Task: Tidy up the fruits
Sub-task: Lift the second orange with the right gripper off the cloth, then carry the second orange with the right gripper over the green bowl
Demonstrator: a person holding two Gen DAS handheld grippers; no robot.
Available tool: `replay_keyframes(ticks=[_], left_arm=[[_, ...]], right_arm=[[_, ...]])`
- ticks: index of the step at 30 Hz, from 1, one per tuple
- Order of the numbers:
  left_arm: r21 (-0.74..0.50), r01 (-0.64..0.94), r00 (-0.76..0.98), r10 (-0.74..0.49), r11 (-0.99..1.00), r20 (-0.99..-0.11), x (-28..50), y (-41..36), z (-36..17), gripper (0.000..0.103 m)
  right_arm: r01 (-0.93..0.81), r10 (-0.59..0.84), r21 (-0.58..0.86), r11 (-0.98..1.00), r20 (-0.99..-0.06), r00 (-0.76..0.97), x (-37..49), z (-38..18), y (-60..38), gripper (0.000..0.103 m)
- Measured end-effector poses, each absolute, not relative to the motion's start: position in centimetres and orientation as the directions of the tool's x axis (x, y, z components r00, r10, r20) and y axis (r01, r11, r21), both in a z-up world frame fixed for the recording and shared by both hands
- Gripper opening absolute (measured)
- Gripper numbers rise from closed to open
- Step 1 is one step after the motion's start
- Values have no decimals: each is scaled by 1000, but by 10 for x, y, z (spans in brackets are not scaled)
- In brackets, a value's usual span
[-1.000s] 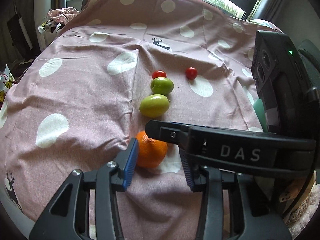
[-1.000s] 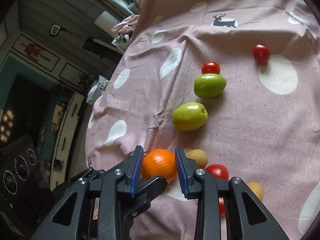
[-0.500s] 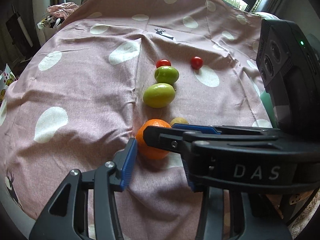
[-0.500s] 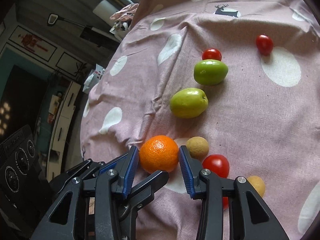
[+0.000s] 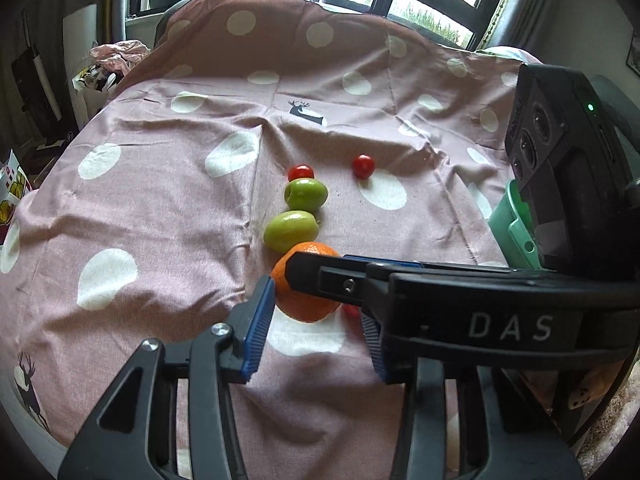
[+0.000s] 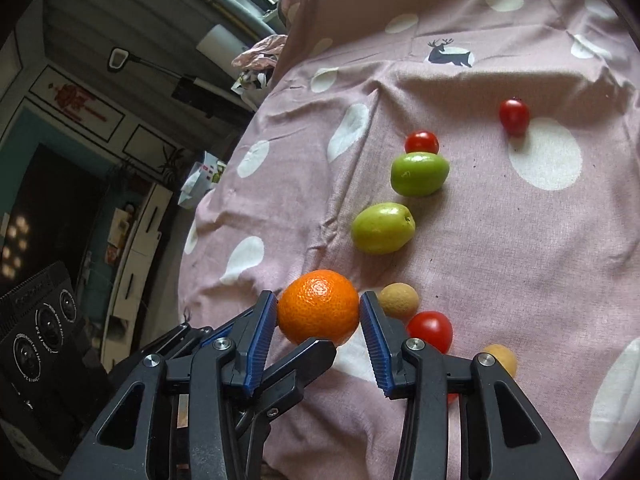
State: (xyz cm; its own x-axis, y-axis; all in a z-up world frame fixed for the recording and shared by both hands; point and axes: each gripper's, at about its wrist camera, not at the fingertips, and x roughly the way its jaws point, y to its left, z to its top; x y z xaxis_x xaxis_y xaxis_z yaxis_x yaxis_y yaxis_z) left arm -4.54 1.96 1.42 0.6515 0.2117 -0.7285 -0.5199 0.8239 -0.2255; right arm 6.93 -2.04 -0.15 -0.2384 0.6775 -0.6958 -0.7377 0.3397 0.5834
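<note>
- Biggest change: the jaws of the right hand-held gripper (image 6: 319, 302) have just been opened wider. The round orange mandarin with the pebbly skin (image 6: 316, 314), seen a bit ahead of the blue pads a second ago, is now framed right between them.
- The pads are parked at the mandarin's two sides. No squeeze can be made out, so it's read as open around the fruit rather than clamped; actual contact can't be told.
- The left hand-held gripper (image 5: 316, 308) is held open too, with nothing between its pads. One of its fingers can be seen poking in just under the mandarin in the right wrist view.
- Probably this means the grab is being lined up and the closing is still to be done, so the sorting looks barely started.
- Everything placed off the nearer green oval fruit (image 6: 382, 228): the mandarin is sat just on the camera side of it, resting on the pink polka-dot cloth (image 6: 520, 260).
- A small tan round fruit (image 6: 399, 300) and a red cherry tomato (image 6: 430, 330) are found on that same near side, just beside the mandarin.
- A mint-green plastic basket (image 5: 506, 220) is glimpsed well off to the right of the green fruit in the left wrist view. It could be the drop spot, but that's a guess.
- The mandarin looks firm, glossy and unmarked, and it nearly fills the gap between the jaws.
</note>
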Motion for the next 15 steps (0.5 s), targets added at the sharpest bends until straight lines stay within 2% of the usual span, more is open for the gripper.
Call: replay_keyframes(ticks=[15], left_arm=[[-142,-396,745,227,907,-627,-21,-37,68,40]], right_arm=[[-744,786,554,374,-615,-63,88,55,-84,45]])
